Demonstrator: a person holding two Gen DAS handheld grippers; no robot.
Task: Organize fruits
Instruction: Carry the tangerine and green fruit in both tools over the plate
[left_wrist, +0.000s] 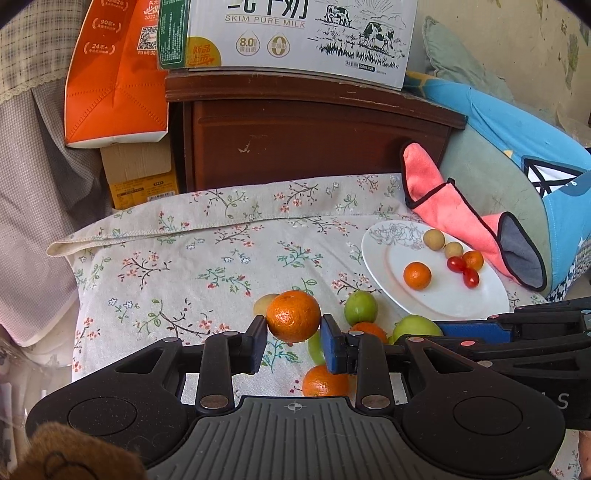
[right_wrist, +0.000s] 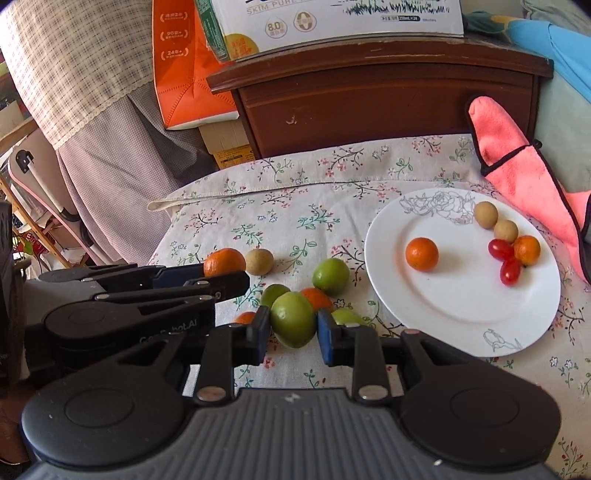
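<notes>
Carrying two round fruits at once is where the trouble could start. The left tongs (left_wrist: 293, 338) are closed on a round orange mandarin with a dimpled peel (left_wrist: 293, 316), gripped low on its sides, so most of the fruit bulges above the pads. The right tongs (right_wrist: 290, 334) are clamped on a smooth round green fruit (right_wrist: 293, 319), pads pressing at its widest part.

Both fruits look clear of the flower-printed cloth (right_wrist: 295, 206) beneath them. Just beyond and beside the tongs, more green and orange fruits lie loose on the cloth, with a small tan round fruit (right_wrist: 259, 261) past the left tongs.

The white round plate with a line-drawn rose (right_wrist: 461, 314) lies ahead and to the right of both tongs, already holding a small orange, two tan fruits, two red cherry tomatoes and another small orange.

Risks, as I judge them:
- The mandarin could squirt upward out of its low grip.
- The two tongs, close side by side, could knock together heading for the plate.
- A fruit released on the smooth plate could roll off or scatter the tomatoes.
- The cloth seems soft, so the plate may tip.
</notes>
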